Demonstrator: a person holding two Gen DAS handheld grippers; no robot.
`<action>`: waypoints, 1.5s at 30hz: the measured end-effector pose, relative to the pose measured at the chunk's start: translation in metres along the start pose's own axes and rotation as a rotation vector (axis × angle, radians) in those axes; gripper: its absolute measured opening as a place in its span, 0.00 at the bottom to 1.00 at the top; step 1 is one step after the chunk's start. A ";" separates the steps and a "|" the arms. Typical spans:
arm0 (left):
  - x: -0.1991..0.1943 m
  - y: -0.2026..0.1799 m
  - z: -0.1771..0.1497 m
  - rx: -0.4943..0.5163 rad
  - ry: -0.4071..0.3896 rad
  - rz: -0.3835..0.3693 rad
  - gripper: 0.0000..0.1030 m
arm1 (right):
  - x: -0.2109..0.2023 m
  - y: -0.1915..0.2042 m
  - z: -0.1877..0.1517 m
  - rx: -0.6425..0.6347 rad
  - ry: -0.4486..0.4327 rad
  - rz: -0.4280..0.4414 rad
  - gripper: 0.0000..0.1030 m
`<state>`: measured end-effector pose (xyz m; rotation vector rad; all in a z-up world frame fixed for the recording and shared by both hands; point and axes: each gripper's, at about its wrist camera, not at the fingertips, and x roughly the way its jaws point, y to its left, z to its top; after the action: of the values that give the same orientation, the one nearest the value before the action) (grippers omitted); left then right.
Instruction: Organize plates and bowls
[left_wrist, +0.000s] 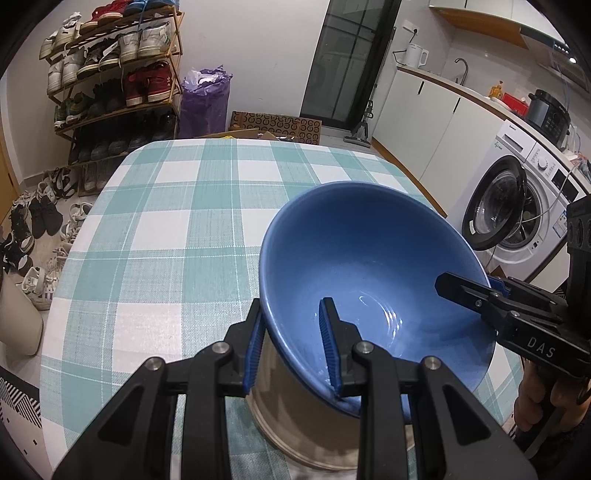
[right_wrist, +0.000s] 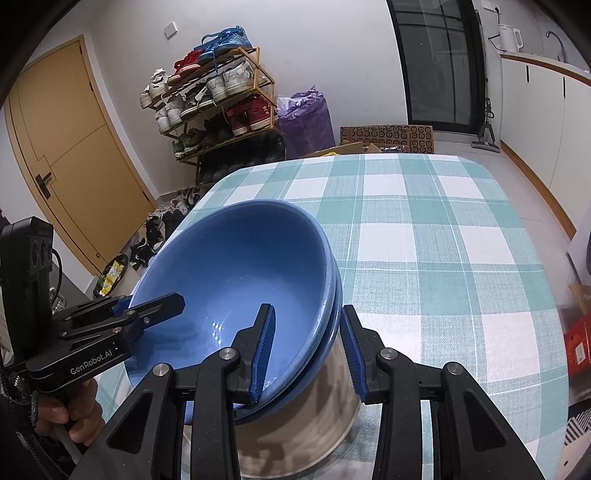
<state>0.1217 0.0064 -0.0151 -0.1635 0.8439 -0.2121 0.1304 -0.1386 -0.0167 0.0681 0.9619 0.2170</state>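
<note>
Gripping opposite rims of the blue bowls (right_wrist: 236, 280), the left hand-held gripper (left_wrist: 293, 339) and right hand-held gripper (right_wrist: 308, 347) are each clenched across the wall, one finger inside, one outside. Two bowls appear nested, resting tilted on a steel pot (right_wrist: 295, 435) on the checked desk (right_wrist: 424, 240). Judged step: seating the stack. Next: level it, then release both sides.

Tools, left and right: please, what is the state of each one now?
Left tool: closed on the blue bowl rim.
Right tool: closed on the rims of the stacked blue bowls.
</note>
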 end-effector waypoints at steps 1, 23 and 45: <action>0.000 0.000 0.000 -0.001 0.000 0.000 0.27 | 0.000 0.000 0.001 -0.001 -0.001 -0.001 0.36; 0.005 0.004 0.001 0.005 -0.002 0.015 0.27 | 0.002 0.003 0.006 -0.013 -0.006 -0.012 0.36; -0.035 0.006 -0.017 0.048 -0.111 0.082 0.83 | -0.027 -0.005 -0.016 -0.092 -0.109 0.007 0.89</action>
<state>0.0870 0.0196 -0.0022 -0.0943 0.7330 -0.1446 0.1028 -0.1502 -0.0048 -0.0008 0.8420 0.2609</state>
